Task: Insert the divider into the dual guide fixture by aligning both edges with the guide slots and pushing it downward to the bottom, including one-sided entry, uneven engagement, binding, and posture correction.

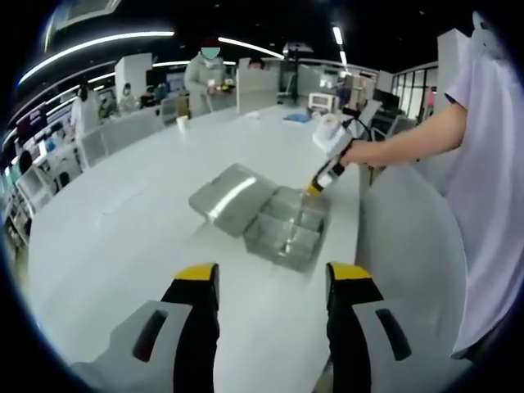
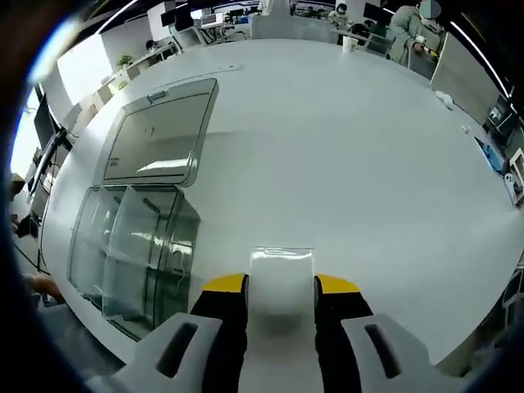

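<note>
Clear divider held in the right hand-held gripper, box waiting on the table.

In the right gripper view, the right hand-held gripper (image 2: 281, 288) pinches a thin clear divider (image 2: 282, 266) at bottom centre; the clear box (image 2: 135, 246) with its open lid (image 2: 157, 135) sits left of it on the table (image 2: 344, 147). The panel looks light, stiff and slick (likely plastic), so gripping its top edge centrally seems wise. In the left gripper view, the left hand-held gripper (image 1: 273, 282) is wide open, empty.
</note>
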The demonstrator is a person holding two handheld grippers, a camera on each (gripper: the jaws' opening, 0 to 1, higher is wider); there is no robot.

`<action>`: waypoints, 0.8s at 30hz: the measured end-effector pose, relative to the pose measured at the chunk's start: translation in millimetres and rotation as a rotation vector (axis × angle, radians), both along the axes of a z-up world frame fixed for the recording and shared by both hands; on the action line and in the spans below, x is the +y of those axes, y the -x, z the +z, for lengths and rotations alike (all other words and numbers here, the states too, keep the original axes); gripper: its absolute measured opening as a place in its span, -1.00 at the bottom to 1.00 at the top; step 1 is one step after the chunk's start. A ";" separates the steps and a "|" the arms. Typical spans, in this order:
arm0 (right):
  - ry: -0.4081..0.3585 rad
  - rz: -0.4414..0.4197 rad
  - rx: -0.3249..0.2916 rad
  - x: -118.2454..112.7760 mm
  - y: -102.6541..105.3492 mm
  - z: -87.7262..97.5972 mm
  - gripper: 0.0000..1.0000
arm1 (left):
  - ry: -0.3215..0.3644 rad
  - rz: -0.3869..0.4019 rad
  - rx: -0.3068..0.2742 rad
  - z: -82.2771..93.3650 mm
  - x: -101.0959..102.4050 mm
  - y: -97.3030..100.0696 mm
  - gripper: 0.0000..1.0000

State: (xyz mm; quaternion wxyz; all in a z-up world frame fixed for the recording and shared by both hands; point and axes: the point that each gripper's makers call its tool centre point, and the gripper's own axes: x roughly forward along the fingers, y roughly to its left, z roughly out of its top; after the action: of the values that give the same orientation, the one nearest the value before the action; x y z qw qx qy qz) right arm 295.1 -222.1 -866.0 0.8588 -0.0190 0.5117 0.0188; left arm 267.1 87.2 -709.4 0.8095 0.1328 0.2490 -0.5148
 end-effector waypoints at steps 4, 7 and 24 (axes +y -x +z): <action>-0.002 0.017 -0.016 -0.4 0.0 0.3 -0.46 | 0.004 0.005 -0.003 1.3 0.1 -1.3 0.01; -0.007 0.027 -0.029 0.0 -0.8 1.1 -0.47 | 0.002 0.003 -0.003 1.4 -0.4 -1.3 0.01; -0.049 0.022 -0.083 -4.9 0.2 7.1 -0.48 | -0.003 0.000 0.008 -0.2 -3.5 -1.2 -0.01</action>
State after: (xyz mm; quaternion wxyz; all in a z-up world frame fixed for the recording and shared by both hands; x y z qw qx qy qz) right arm 294.9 -227.0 -859.0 0.8791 -0.0044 0.4750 0.0399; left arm 268.4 83.7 -709.6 0.8083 0.1322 0.2529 -0.5150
